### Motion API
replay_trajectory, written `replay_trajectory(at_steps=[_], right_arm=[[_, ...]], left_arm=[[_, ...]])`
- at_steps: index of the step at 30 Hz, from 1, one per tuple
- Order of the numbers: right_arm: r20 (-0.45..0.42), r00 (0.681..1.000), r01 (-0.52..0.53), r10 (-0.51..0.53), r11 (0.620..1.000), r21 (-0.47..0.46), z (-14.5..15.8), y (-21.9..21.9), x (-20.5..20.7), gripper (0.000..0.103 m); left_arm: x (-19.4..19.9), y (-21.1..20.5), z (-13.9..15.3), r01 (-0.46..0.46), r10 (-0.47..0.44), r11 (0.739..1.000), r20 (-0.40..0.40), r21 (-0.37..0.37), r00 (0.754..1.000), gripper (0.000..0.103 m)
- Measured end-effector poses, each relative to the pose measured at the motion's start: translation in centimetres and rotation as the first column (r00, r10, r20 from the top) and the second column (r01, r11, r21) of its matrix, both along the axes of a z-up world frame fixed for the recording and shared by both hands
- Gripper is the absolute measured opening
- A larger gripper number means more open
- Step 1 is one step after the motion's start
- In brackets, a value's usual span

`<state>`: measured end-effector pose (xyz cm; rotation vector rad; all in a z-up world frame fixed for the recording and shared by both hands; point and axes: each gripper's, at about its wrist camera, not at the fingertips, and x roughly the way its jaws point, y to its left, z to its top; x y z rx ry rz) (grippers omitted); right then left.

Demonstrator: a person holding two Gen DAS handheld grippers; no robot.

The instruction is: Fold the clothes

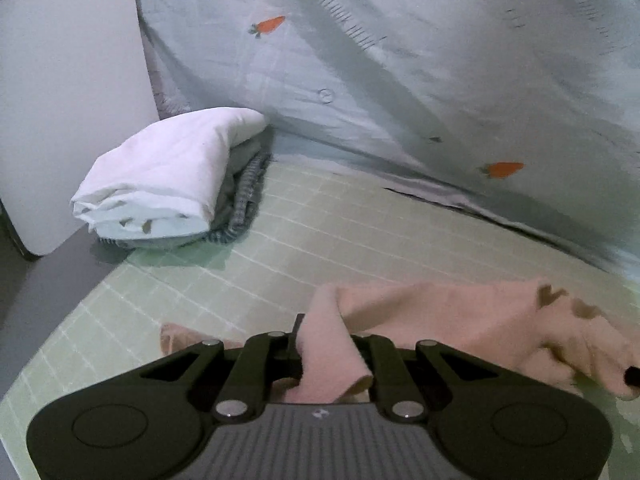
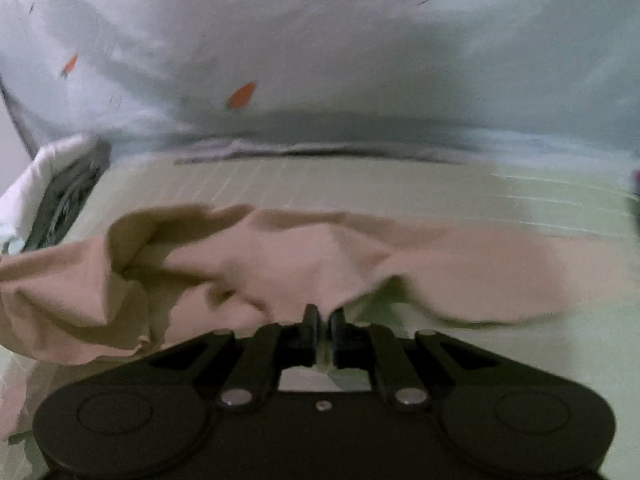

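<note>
A pink cloth lies crumpled on the green checked sheet. One fold of it drapes over my left gripper, which is shut on it. Only the left finger shows; the other is hidden under the fabric. In the right wrist view the same pink cloth spreads wide across the sheet just ahead. My right gripper is shut on its near hem, with the fingertips almost touching. A dark tip pokes out at the cloth's far right end.
A folded pile, white garment over a striped one, sits at the back left, also visible as the pile. A pale blue quilt with carrot prints rises behind like a wall. A white panel and the grey bed edge lie left.
</note>
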<state>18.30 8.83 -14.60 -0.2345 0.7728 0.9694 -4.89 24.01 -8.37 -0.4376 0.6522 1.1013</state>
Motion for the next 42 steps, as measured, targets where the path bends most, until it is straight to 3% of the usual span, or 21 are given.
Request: replay_trajectory(at_steps=[3,7,10,13,14,17,20,23,26,30,32,42], right_arm=[[0.026,0.996,0.079,-0.080,0.996,0.034,1.2,-6.0,0.4,0.006],[0.081,0.979,0.190,-0.186,0.980,-0.049,0.4,-14.7,0.1,0.006],[0.018,0.961,0.276,-0.276,0.949,-0.153,-2.0,-19.5,0.5,0.007],[-0.037,0.943,0.320,-0.332,0.928,-0.190,-3.0,-22.2,0.8,0.010],[-0.027,0.941,0.328,-0.339,0.925,-0.193,-2.9,-21.8,0.7,0.016],[0.006,0.937,0.346,-0.350,0.923,-0.171,-2.0,-21.1,0.6,0.051],[0.017,0.943,0.334,-0.334,0.936,-0.111,-0.9,-20.5,0.0,0.063],[0.039,0.946,0.323,-0.321,0.944,-0.063,0.0,-19.8,-0.8,0.079],[0.036,0.951,0.308,-0.306,0.950,-0.050,0.2,-18.9,-0.6,0.084],[0.027,0.947,0.320,-0.319,0.946,-0.060,-0.3,-16.8,0.9,0.084],[0.023,0.944,0.330,-0.329,0.942,-0.066,-0.6,-15.7,1.7,0.088],[0.004,0.924,0.380,-0.381,0.920,-0.094,-1.9,-10.3,5.9,0.093]], left_arm=[[-0.6,-4.4,0.5,0.066,-0.066,0.997,0.012,-0.029,0.998,0.012],[-1.3,-10.2,-0.9,0.171,-0.172,0.973,0.005,-0.153,0.985,0.013],[-1.1,-13.9,-3.4,0.227,-0.245,0.935,-0.032,-0.274,0.969,0.016],[-0.8,-16.4,-4.4,0.259,-0.290,0.915,-0.059,-0.308,0.955,0.021],[-0.8,-16.9,-4.4,0.266,-0.298,0.915,-0.063,-0.304,0.952,0.026],[-1.3,-17.6,-3.4,0.274,-0.298,0.923,-0.050,-0.271,0.953,0.042],[-2.8,-16.6,-2.3,0.249,-0.250,0.932,0.032,-0.264,0.968,0.053],[-4.3,-14.8,-1.9,0.198,-0.168,0.938,0.128,-0.284,0.977,0.054],[-4.2,-12.5,-1.8,0.161,-0.118,0.943,0.160,-0.290,0.980,0.058],[-1.8,-9.3,-2.3,0.189,-0.149,0.937,0.152,-0.293,0.977,0.067],[-0.4,-7.9,-2.8,0.205,-0.163,0.930,0.158,-0.306,0.974,0.074],[10.2,1.2,-8.4,0.252,-0.170,0.848,0.211,-0.465,0.963,0.075]])
